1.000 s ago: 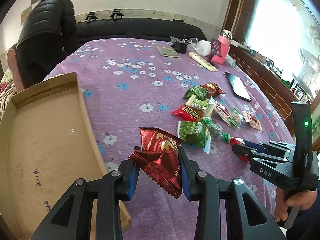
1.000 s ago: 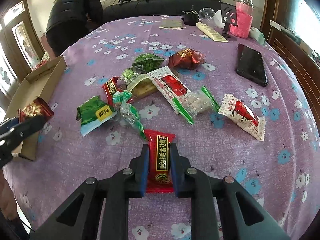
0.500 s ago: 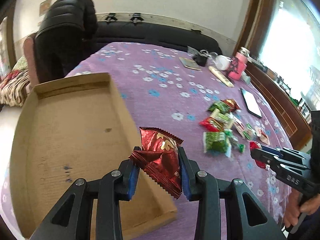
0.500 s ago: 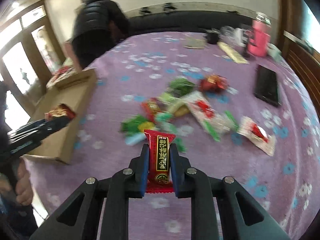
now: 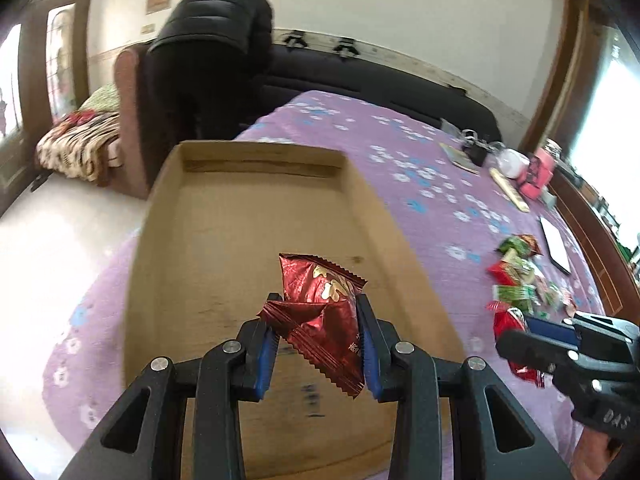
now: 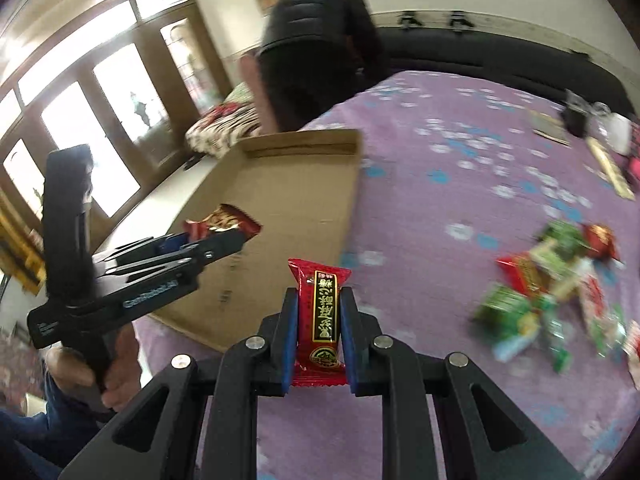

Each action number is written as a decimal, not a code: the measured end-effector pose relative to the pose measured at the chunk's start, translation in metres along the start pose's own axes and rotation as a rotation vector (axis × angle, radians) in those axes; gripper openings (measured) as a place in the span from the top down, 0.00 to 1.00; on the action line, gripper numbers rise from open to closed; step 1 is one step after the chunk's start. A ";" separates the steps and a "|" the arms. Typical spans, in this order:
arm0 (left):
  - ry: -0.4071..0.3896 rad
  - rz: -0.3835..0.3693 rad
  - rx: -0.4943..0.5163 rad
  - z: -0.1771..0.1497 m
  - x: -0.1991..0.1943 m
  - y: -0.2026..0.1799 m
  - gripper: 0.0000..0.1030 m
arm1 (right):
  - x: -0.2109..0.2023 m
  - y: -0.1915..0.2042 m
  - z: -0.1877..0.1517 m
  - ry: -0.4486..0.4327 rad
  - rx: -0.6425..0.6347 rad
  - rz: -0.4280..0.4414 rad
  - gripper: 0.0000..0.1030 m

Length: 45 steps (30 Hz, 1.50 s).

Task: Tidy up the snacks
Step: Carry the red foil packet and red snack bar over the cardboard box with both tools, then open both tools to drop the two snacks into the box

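Both hand-held grippers moved toward the cardboard tray [image 5: 240, 240], left [image 5: 318, 340] clamping dark-red packet [image 5: 320, 312], right [image 6: 319, 320] clamping red bar [image 6: 320, 312]

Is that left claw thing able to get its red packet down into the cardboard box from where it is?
Probably yes. The left gripper holds the dark red snack packet right above the cardboard box, whose floor looks bare. Nothing lies between them, and the right gripper is off to the side.

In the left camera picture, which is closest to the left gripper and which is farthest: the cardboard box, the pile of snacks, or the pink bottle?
From the left gripper:
1. Cardboard box, right under and ahead of it.
2. Pile of snacks, off to the right on the purple cloth.
3. Pink bottle, far right, near the table's back edge.
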<state>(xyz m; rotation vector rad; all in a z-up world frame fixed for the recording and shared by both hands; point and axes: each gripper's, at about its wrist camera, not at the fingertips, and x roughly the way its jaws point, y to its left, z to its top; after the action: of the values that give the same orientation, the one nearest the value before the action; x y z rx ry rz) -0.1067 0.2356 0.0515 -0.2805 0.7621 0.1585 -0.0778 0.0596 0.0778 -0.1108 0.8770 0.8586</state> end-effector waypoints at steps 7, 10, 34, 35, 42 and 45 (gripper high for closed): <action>0.014 0.044 -0.038 -0.009 0.003 0.030 0.64 | 0.041 0.033 0.006 0.052 -0.058 0.036 0.82; 0.016 0.052 -0.033 -0.012 0.004 0.033 0.64 | 0.055 0.036 0.007 0.077 -0.059 0.037 0.82; 0.010 0.090 0.029 -0.016 0.003 0.023 0.63 | 0.089 0.040 -0.002 0.134 -0.082 0.042 0.80; 0.011 0.090 0.028 -0.016 0.002 0.023 0.63 | 0.089 0.040 -0.002 0.131 -0.085 0.041 0.80; 0.016 0.091 0.016 -0.014 0.000 0.025 0.60 | 0.078 0.042 -0.004 0.116 -0.092 0.046 0.80; 0.011 0.086 0.014 -0.013 -0.004 0.026 0.59 | 0.068 0.039 -0.003 0.096 -0.084 0.054 0.78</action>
<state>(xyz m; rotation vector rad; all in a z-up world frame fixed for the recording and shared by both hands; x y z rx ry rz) -0.1243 0.2559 0.0408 -0.2360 0.7866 0.2331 -0.0841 0.1266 0.0371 -0.2039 0.9374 0.9473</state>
